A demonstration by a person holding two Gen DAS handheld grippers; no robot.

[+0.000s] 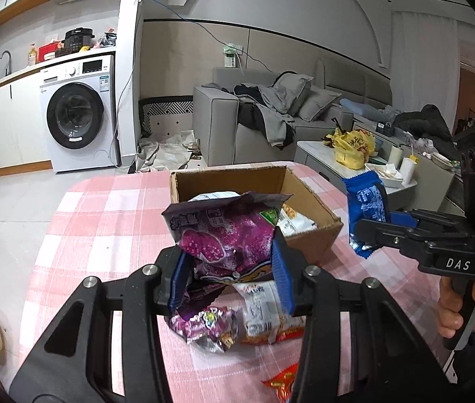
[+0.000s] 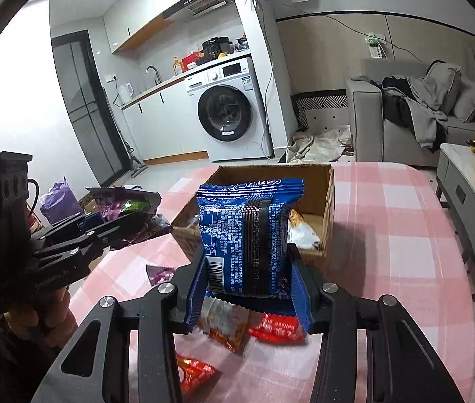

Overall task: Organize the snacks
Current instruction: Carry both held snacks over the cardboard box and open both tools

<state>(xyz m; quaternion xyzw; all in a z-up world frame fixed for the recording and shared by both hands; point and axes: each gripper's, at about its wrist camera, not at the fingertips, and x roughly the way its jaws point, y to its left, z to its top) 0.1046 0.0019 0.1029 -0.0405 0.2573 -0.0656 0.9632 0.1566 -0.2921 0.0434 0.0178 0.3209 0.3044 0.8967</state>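
My left gripper is shut on a purple snack bag, held above the table just in front of an open cardboard box. My right gripper is shut on a blue snack packet, also raised before the cardboard box. Each gripper shows in the other's view: the right gripper with the blue snack packet at the right, the left gripper with the purple snack bag at the left. White and orange packets lie inside the box.
On the pink checked tablecloth under the grippers lie several loose snacks: a purple wrapper, a white and orange packet and red packets. A grey sofa, a low table with a yellow bag and a washing machine stand beyond.
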